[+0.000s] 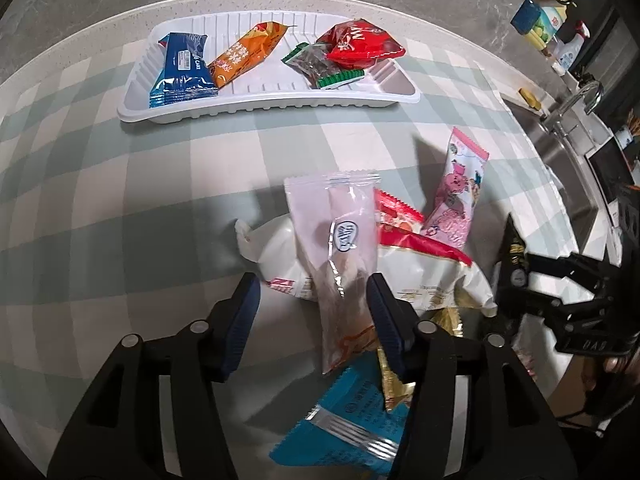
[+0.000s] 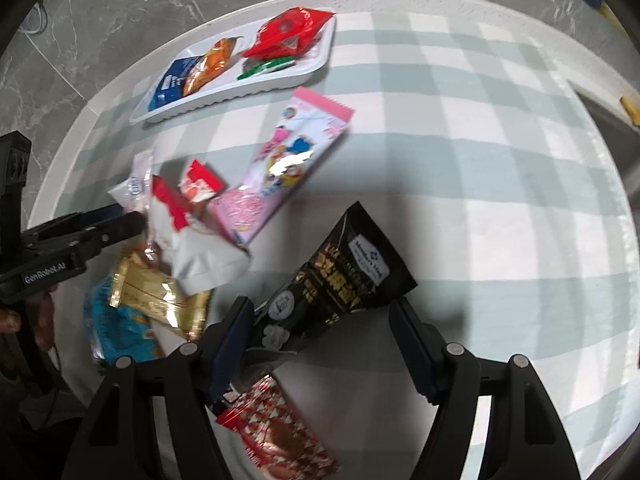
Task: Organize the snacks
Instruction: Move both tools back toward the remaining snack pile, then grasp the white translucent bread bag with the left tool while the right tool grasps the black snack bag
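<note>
A pale pink see-through packet (image 1: 340, 248) stands between the fingers of my left gripper (image 1: 312, 286). It leans on the right pad, the left pad stands clear of it, and the gripper is open. Under the packet lies a pile: a white-and-red bag (image 1: 424, 268), a pink cartoon packet (image 1: 460, 196), a gold packet (image 1: 396, 384) and a blue packet (image 1: 348, 420). My right gripper (image 2: 322, 306) is open over a black packet (image 2: 348, 276) that lies flat between its fingers, untouched. The white tray (image 1: 256, 100) at the far side holds blue, orange, green-edged and red packets.
A red-and-white patterned packet (image 2: 276, 432) lies under the right gripper. The checked tablecloth (image 2: 500, 200) covers a round table above a grey floor. A sink with a tap (image 1: 576, 100) and bottles (image 1: 548, 20) stand off to the right.
</note>
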Demonstrator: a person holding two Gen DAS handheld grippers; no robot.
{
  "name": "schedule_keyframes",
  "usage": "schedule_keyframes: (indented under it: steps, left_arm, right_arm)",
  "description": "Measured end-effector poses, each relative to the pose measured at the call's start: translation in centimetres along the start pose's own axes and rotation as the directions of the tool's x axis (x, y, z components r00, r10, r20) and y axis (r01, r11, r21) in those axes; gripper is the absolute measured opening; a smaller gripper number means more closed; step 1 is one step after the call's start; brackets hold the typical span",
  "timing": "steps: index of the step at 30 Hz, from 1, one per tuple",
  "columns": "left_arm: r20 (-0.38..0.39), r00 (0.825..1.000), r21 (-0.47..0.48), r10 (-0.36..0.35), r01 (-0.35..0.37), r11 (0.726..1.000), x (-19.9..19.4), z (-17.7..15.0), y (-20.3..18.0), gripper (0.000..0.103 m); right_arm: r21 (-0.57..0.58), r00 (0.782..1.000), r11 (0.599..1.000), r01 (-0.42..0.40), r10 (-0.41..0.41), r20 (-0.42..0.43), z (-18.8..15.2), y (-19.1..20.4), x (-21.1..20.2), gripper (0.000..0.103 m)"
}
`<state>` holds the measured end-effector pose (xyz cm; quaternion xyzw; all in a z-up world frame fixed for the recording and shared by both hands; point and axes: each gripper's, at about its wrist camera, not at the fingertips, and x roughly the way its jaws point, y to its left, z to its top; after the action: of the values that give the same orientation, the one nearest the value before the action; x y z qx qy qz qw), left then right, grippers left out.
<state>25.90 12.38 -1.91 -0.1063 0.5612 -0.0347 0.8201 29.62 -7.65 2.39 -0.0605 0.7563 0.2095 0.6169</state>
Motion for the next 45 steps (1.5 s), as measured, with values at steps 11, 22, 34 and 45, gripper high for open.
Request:
schedule_keyframes:
  steps: [11, 22, 34, 45]
  left_arm:
    - [-0.019, 0.998, -0.047, 0.065, -0.066, 0.997, 0.0, -1.0, 3.9, 0.061]
    - [-0.025, 0.993, -0.108, 0.118, -0.12, 0.987, -1.1, -2.1, 6.7, 0.061]
    - [-0.01, 0.991, 0.066, 0.134, -0.133, 0.989, -1.3, -1.9, 3.6, 0.061]
    - [-0.016, 0.99, 0.156, 0.143, -0.139, 0.978, -0.8, -1.7, 2.6, 0.061]
  right_arm:
    - [-0.017, 0.999, 0.999, 0.05, -0.05, 0.013, -0.4, -1.5, -0.5, 0.072]
    - [-0.003, 0.999, 0.999, 0.049, -0.049, 0.01, -0.8, -2.0, -0.5, 0.072]
    - [0.064, 1.0, 0.998, -0.018, 0.019, -0.02, -1.6, -1.9, 0.1, 0.073]
    - [0.012, 1.0, 1.0, -0.004, 0.004, -0.023, -1.6, -1.0, 0.1, 0.059]
